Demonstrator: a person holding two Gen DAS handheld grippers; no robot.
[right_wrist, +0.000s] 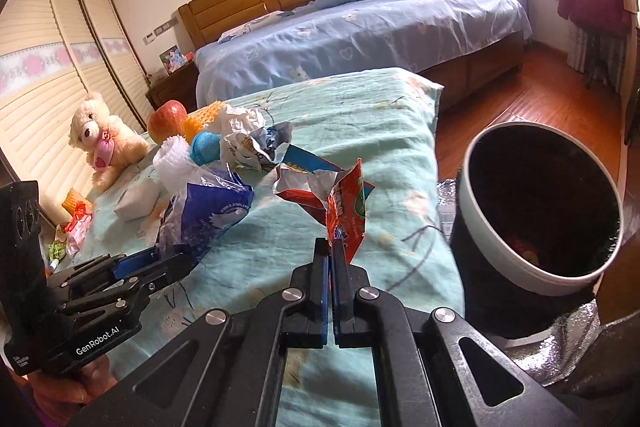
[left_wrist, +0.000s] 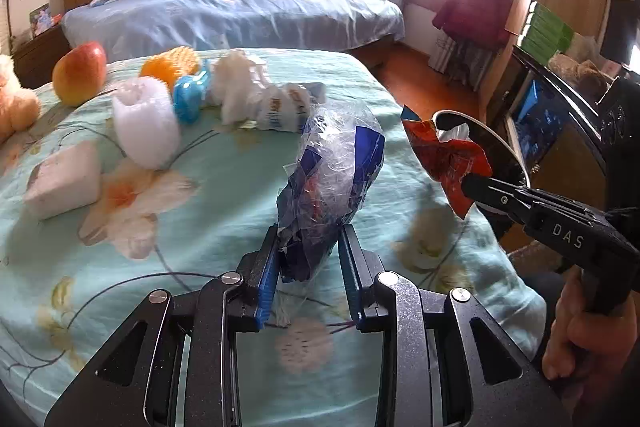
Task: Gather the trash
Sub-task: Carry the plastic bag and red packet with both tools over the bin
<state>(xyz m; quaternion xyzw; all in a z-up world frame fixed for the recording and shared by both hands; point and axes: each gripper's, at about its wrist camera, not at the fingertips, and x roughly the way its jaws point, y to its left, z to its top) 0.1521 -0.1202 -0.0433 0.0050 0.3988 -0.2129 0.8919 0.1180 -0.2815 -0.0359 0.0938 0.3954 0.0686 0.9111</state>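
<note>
Gripping, left gripper (left_wrist: 308,239): pads clamped on blue-and-clear plastic bag (left_wrist: 332,163), lifted above green floral bedspread (left_wrist: 200,211).
Right gripper (right_wrist: 331,247): jaws closed on red snack wrapper (right_wrist: 344,211).
Bin (right_wrist: 480,259): right of bedspread, just beside the wrapper.
Remaining: crumpled white wrapper (right_wrist: 248,143), apple (left_wrist: 80,73).

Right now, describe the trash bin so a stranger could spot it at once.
Find the small bed with the mint floral cover; at its near right corner stands the trash bin. It is a round tub, dark inside with a pale rim, the only open container there, just right of the red wrapper pinched in the right gripper.
</note>
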